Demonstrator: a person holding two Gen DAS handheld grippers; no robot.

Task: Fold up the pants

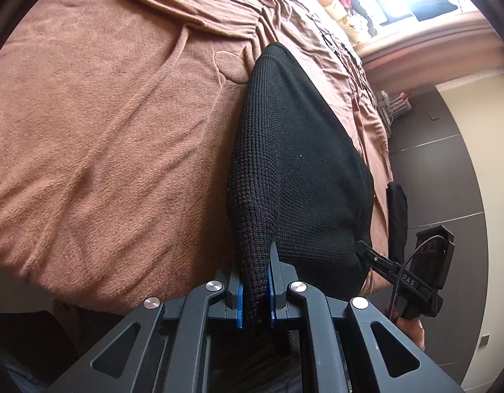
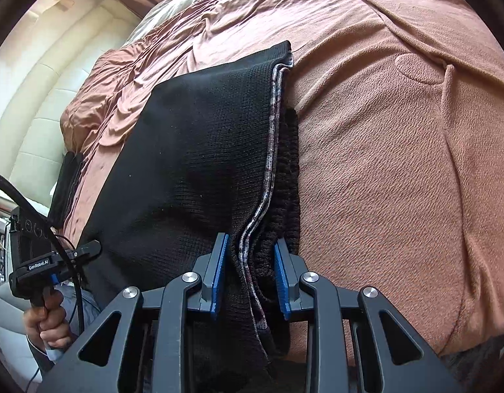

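Black knitted pants [image 1: 297, 150] lie folded on a brown blanket, stretched away from me. My left gripper [image 1: 256, 281] is shut on a near corner of the pants; the fabric is pinched between its blue pads. My right gripper [image 2: 252, 275] is shut on the thick stack of layers at the pants' [image 2: 199, 150] other near edge, where a grey inner lining and the ribbed waistband show. Each gripper shows in the other's view: the right one [image 1: 369, 253] at the pants' near right edge, the left one [image 2: 88, 249] at the near left edge.
The brown blanket [image 1: 104, 131] covers the bed [image 2: 399, 163] all round the pants. Patterned pillows [image 1: 333, 3] and clothes lie at the far end by a bright window. The bed edge and dark floor [image 1: 448, 163] are on the right.
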